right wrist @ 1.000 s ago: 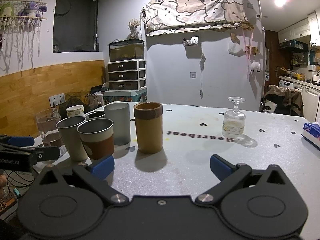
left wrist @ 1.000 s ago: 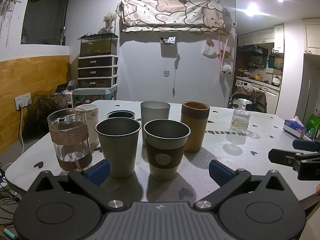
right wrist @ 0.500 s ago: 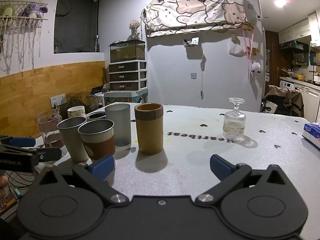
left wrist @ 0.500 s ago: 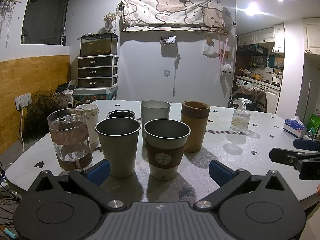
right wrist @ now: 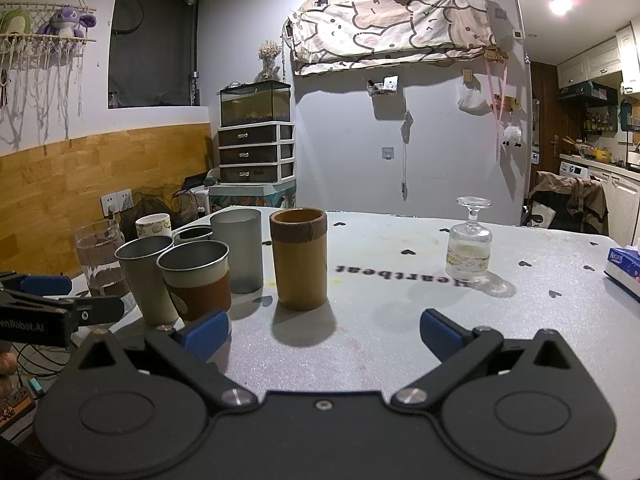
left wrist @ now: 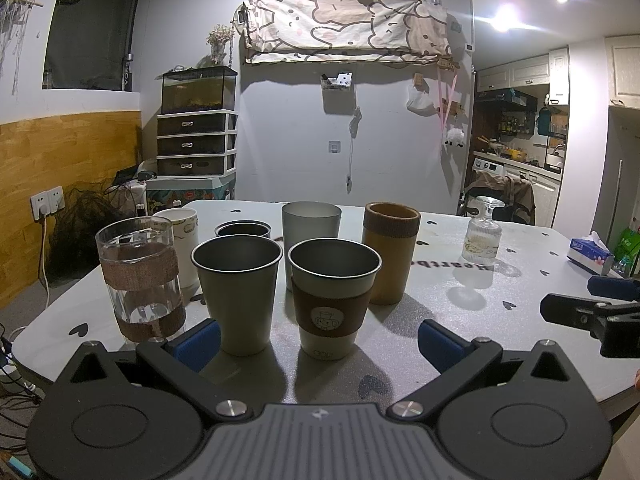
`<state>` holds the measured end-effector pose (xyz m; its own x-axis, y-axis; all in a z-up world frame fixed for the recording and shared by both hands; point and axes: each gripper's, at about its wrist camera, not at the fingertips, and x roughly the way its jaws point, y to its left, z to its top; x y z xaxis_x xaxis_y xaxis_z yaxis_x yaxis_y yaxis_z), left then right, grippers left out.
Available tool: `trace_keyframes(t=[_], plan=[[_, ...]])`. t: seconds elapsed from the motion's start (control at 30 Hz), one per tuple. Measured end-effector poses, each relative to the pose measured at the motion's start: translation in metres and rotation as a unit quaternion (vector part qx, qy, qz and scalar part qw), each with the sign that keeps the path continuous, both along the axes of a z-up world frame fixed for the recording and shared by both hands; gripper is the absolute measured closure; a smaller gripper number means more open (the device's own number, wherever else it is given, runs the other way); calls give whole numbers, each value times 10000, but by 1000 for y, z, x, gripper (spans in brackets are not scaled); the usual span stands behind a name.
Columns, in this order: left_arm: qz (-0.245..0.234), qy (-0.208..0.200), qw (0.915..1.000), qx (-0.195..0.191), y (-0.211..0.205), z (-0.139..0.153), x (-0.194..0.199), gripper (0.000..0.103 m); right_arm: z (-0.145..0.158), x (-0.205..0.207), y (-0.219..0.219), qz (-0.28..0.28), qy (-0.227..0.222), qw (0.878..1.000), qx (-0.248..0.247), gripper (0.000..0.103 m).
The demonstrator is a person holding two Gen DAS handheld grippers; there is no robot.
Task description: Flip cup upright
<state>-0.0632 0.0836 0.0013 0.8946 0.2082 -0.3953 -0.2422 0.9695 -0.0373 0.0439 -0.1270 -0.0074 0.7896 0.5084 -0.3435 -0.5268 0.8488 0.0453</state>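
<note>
A small ribbed stemmed glass stands upside down on the grey table, foot up, right of the cup group; it also shows in the left wrist view. My right gripper is open and empty, low over the table, with the glass ahead to its right. My left gripper is open and empty, just in front of two upright metal cups. The right gripper's fingers show at the right edge of the left wrist view.
Several upright cups cluster on the table's left: a sleeved metal cup, a brown bamboo cup, a grey tumbler, a banded glass, a white mug. A tissue box lies far right.
The right gripper has eased slightly forward and left; the cups look a little larger in its view. The left gripper has barely moved.
</note>
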Motion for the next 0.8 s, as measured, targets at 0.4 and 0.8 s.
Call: trace_keyframes(t=[0.4, 0.8], plan=[[3, -1, 10000, -3, 0, 0, 0, 0, -1, 0, -1, 1, 1, 10000, 3, 0], [36, 17, 10000, -22, 5, 0, -1, 0, 0, 0, -1, 1, -5, 10000, 9, 0]])
